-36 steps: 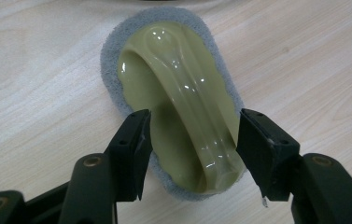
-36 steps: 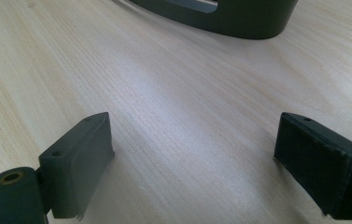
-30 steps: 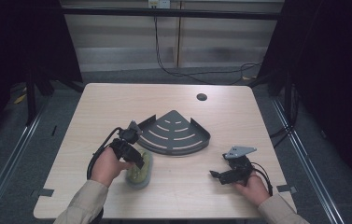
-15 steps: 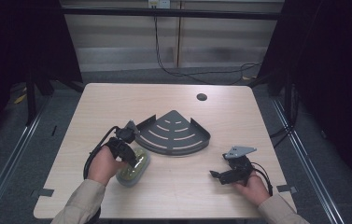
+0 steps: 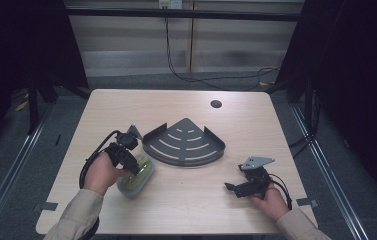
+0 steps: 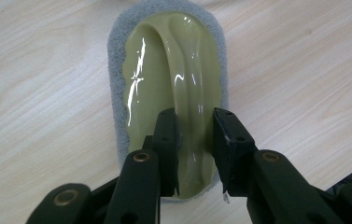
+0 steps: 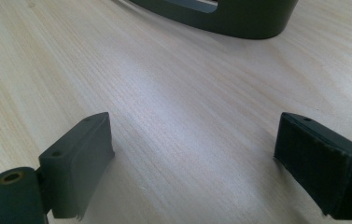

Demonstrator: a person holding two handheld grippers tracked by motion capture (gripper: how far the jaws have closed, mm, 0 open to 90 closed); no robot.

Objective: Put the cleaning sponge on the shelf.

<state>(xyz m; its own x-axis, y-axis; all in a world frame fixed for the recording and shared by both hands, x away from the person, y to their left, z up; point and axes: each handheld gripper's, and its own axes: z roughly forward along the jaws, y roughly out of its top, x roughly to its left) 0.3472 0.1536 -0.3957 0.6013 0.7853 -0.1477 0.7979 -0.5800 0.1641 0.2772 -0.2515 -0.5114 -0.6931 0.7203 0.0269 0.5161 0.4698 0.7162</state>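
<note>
Table (image 5: pixel 276 125) — left hand-held gripper (image 6: pixel 194 140) pinches scrubber ridge (image 6: pixel 187 93).

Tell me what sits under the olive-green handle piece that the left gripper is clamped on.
Under the olive-green handle a grey scrubbing pad shows as a rim all round it. The left gripper pinches the handle's raised ridge. The pad's underside and the table beneath it are covered.

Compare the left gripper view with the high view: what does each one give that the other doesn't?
Left gripper view alone: the left tool shut on the raised glossy handle ridge of the olive scrubber, and the grey pad edge around it. High view alone: the dark corner shelf, the right tool resting on the table, and both forearms. Both: scrubber, left tool, wood tabletop.
</note>
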